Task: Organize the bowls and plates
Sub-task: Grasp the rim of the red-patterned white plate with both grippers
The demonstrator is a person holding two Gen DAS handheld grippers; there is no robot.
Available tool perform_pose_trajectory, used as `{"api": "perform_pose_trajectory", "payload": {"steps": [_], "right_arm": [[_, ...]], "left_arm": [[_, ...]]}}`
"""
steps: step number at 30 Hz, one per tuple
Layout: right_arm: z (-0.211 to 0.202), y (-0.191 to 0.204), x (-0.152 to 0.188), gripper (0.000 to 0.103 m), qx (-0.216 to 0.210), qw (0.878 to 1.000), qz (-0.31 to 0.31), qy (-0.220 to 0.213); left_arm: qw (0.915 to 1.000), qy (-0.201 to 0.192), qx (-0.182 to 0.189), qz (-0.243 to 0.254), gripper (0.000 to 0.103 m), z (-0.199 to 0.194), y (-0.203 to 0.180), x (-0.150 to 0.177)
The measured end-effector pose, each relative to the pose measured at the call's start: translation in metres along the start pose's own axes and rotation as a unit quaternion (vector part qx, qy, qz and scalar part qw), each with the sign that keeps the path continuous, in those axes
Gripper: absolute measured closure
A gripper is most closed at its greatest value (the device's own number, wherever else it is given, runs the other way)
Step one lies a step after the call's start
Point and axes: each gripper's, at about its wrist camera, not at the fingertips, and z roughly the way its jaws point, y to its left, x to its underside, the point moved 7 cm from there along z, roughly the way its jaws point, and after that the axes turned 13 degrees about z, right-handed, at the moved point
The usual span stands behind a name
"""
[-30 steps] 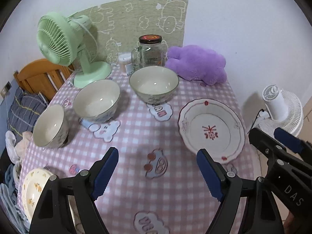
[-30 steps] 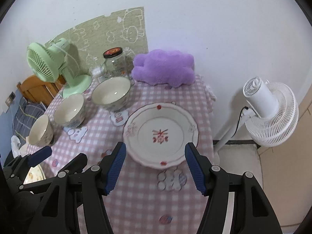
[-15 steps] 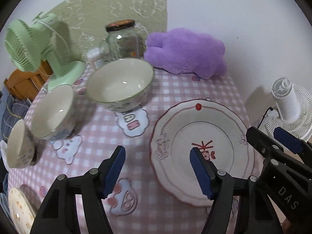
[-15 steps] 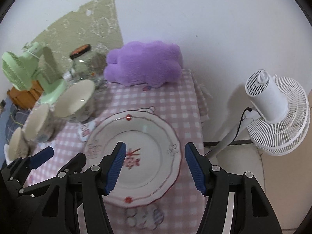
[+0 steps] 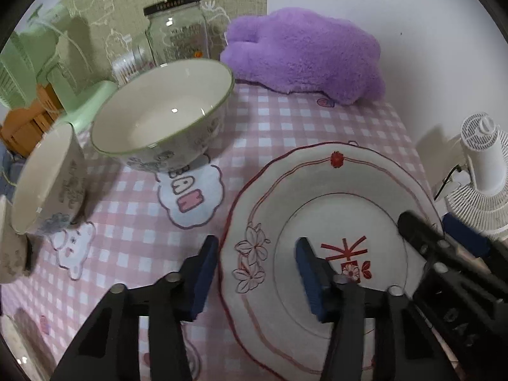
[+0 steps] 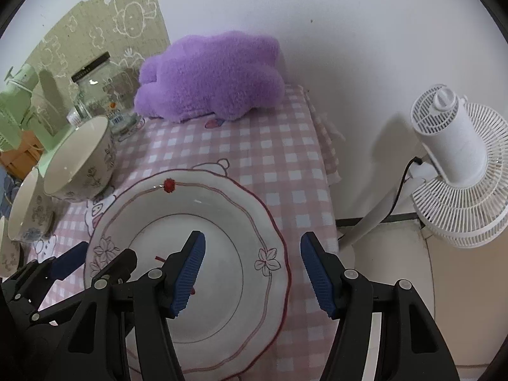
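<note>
Left wrist view: the left tongs (image 5: 257, 273) are spread wide and hold nothing. They straddle the left rim of the plate (image 5: 320, 190), one pad outside it over the table (image 5: 285, 123), the other over the plate's well. The plate lies flat on the near right part of the table. To its far left stands a bowl (image 5: 165, 117) with a green rim, and left of that a second bowl (image 5: 47, 177); the edge of a third bowl (image 5: 9, 254) shows at the far left border. Behind them are a jar (image 5: 177, 28), a green fan (image 5: 63, 76) and a purple plush (image 5: 304, 54). The right tongs (image 5: 451, 238) enter at the right, over the plate's right side.

Right wrist view: the right tongs (image 6: 252, 273) are also wide and empty, straddling the plate's (image 6: 190, 197) right rim, one pad over the well, the other past the table (image 6: 270, 146) edge. The left tongs (image 6: 92, 257) reach in at the lower left. A white fan (image 6: 457, 165) stands on the floor to the right.

Progress, as I judge it: nothing is stacked; the bowls stand apart from each other and the plate lies alone. Both tongs seem set to grip the plate by opposite rims, so the sorting has hardly begun.
</note>
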Motion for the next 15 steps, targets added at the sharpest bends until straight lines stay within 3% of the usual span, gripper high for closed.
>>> {"api": "perform_pose_trajectory", "payload": {"steps": [1,15], "right_arm": [[0.004,0.001,0.002,0.047,0.007,1.0,-0.003,0.008],[-0.008,0.005,0.013,0.049,0.025,1.0,-0.008,0.013]], "left_arm": [[1.0,-0.002,0.002,-0.005,0.056,0.0,0.0,-0.001],[0.9994,0.009,-0.008,0.033,0.056,-0.006,-0.001,0.01]]}}
